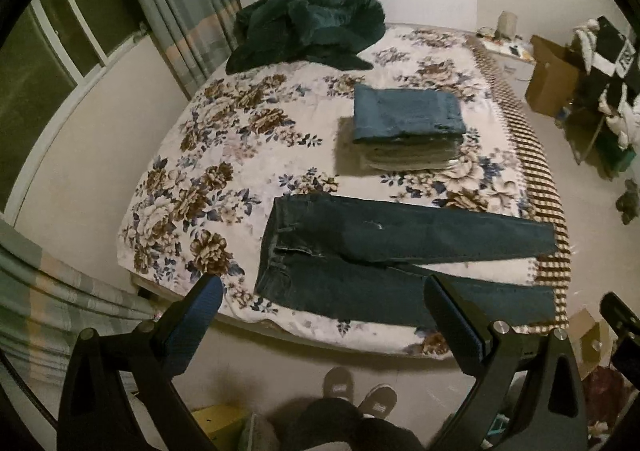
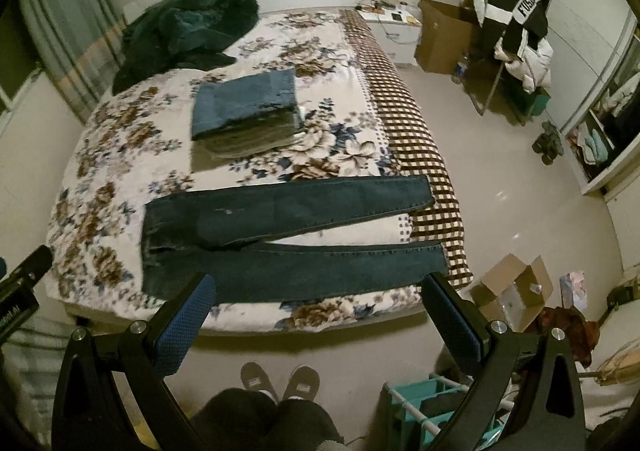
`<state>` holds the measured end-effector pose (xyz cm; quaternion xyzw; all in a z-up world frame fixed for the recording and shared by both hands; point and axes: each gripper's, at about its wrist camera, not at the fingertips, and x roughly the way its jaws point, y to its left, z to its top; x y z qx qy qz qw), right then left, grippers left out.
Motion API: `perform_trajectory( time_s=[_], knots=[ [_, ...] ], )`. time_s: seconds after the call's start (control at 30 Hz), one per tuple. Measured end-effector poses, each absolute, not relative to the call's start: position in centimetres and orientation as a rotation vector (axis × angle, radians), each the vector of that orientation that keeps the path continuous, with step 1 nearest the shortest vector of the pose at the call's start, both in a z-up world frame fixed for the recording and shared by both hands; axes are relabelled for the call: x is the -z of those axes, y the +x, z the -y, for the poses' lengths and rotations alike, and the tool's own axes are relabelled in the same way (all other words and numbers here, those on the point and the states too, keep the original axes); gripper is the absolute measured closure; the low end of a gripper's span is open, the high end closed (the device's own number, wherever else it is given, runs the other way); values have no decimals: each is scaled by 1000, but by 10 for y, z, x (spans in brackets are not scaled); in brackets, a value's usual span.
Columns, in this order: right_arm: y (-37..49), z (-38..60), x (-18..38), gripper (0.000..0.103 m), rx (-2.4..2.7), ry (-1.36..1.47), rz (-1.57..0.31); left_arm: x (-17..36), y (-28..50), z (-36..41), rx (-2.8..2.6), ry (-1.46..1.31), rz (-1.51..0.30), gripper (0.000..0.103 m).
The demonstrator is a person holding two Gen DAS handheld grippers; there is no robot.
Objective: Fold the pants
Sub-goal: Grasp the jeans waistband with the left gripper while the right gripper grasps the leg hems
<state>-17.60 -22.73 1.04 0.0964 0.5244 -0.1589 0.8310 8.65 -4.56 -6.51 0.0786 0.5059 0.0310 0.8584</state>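
1. Dark jeans lie unfolded across the bed's near edge, legs splayed rightward.
2. Left gripper hovers above, jaws spread, empty.
3. Right gripper likewise spread, gripping nothing.

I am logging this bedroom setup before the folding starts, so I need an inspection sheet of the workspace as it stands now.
Surface: bed with floral blanket, brown checked blanket along its right side.
Job's things: dark blue jeans laid flat near the front edge, waistband to the left, legs spread apart to the right, unfolded.
Clutter: stack of folded clothes mid-bed, blue denim on top; crumpled dark green fleece by the headboard.
Grippers: left gripper open, above the bed's front edge, holding nothing; right gripper open, holding nothing.
Cables: nothing seen.
Surroundings: cardboard boxes, bedside table, clothes heaped on a chair, grey slippers on the person's feet.
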Motion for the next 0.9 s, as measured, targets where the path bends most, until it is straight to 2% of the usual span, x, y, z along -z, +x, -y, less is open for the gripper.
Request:
perform_trajectory(
  time_s=[0.13,0.37,0.63,0.77,0.9],
  knots=[
    [-133,251,26,0,369,232,-1142,109,138,54,-96,166,-1140,0],
    [-31,321,128,0,461,371,-1252,200,236,67,-129,148,-1328,0],
    [78,413,289,0,622,668,-1415,342,359,37,-299,-13,-1592,0],
    [108,453,368,0,711,799,-1474,416,408,15,-397,-90,-1705,0],
    [125,480,431,0,800,861,-1522,463,444,-4,-461,-131,-1753,0]
  ],
)
